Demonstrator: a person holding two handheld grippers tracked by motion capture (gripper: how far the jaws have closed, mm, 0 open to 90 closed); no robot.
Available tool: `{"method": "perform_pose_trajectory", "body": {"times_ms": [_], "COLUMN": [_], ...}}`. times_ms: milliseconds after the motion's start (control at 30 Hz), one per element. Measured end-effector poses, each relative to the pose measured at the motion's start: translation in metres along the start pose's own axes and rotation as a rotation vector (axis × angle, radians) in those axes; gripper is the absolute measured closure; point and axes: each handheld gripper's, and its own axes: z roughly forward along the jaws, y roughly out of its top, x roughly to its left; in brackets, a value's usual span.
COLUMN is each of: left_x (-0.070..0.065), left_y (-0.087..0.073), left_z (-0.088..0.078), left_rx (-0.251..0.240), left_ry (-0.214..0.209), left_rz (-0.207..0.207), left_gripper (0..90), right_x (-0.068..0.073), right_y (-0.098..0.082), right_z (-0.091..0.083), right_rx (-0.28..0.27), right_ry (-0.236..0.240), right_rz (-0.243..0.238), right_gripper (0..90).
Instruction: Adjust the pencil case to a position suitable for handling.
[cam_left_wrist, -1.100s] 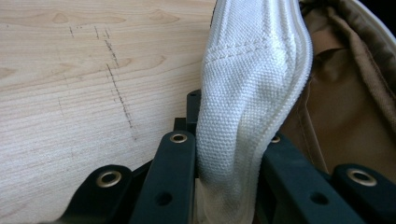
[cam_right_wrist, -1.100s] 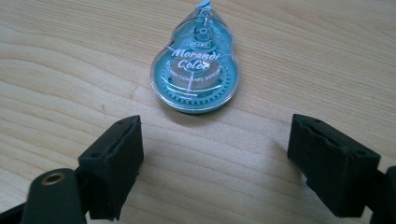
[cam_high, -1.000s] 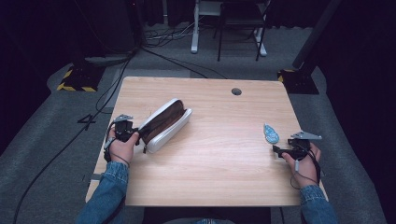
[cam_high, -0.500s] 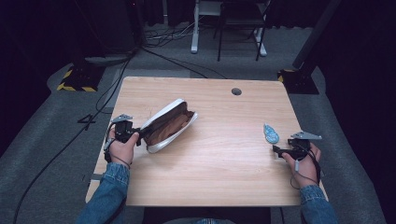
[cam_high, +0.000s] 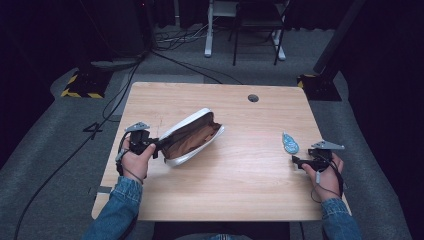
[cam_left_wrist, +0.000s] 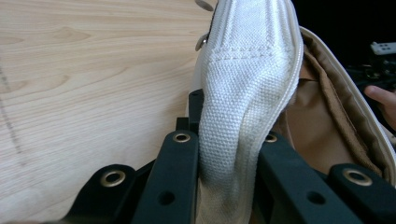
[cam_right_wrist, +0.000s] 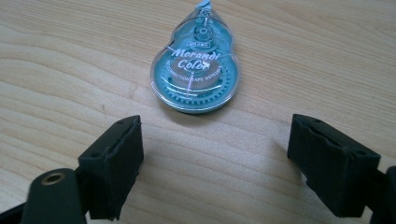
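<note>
The pouch (cam_high: 192, 137) is cream-white woven canvas outside with a tan-brown lining, and both grippers' jaws are black with brass-coloured eyelets. Right of the pouch, the correction tape (cam_right_wrist: 196, 70) is clear teal with white "Morandi Color" lettering. Both lie on the table (cam_high: 240, 185) of pale wood grain; the sleeves (cam_high: 117, 212) are blue denim

I see a light wooden surface (cam_high: 250, 200) on grey carpet (cam_high: 60, 200). Behind it, black cables (cam_high: 165, 55) trail past white desk legs (cam_high: 209, 30) into darkness.
</note>
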Motion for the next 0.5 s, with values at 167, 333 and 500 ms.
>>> {"method": "perform_pose_trajectory", "body": {"times_ms": [167, 333, 500], "left_x": [-0.014, -0.026, -0.042], "left_y": [0.002, 0.002, 0.001], "left_z": [0.000, 0.000, 0.002], "left_rx": [0.009, 0.016, 0.037], "left_ry": [-0.026, -0.043, -0.075], "left_rz": [0.029, 0.055, 0.083], "left_gripper": [84.3, 84.3, 84.3], "right_x": [0.000, 0.000, 0.000], "right_y": [0.000, 0.000, 0.000], "right_z": [0.000, 0.000, 0.000], "right_rx": [0.000, 0.000, 0.000], "right_ry": [0.000, 0.000, 0.000], "right_rz": [0.000, 0.000, 0.000], "right_gripper": [18.7, 18.7, 18.7]}}
